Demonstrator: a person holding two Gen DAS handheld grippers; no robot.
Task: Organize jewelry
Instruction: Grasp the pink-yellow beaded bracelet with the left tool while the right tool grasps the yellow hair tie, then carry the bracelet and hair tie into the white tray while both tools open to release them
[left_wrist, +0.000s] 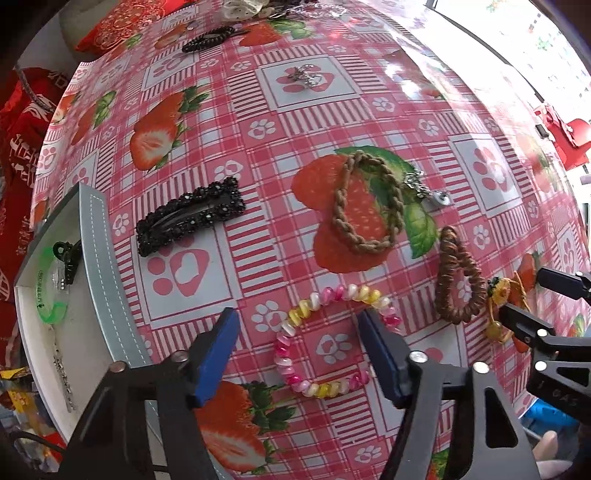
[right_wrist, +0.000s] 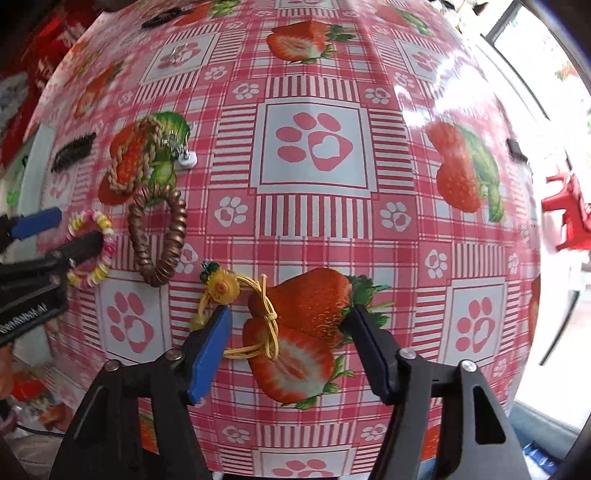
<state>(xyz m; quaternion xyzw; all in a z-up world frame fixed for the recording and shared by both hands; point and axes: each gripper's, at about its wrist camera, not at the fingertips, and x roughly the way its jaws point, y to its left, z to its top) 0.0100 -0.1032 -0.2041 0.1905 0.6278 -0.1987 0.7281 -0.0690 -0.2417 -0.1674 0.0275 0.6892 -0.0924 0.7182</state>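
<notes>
Only the left wrist view shows the box (left_wrist: 99, 258) beside the spread left gripper (left_wrist: 295, 332), which straddles the spiral bracelet (left_wrist: 325, 339). The right view shows the spread right gripper (right_wrist: 288, 328) over the yellow cord (right_wrist: 266, 325).

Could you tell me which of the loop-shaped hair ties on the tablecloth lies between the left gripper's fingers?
The pink, yellow and white spiral hair tie; the left gripper straddles it, while the tan braided loop and brown coiled loop lie beyond.

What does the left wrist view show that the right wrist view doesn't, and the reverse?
Left wrist only: the open box holding a green bangle and a small black claw clip.
Right wrist only: the yellow cord's knot lying between the right gripper fingers.
Both: pink-yellow spiral band, copper spiral band, braided tan band, left gripper.
</notes>
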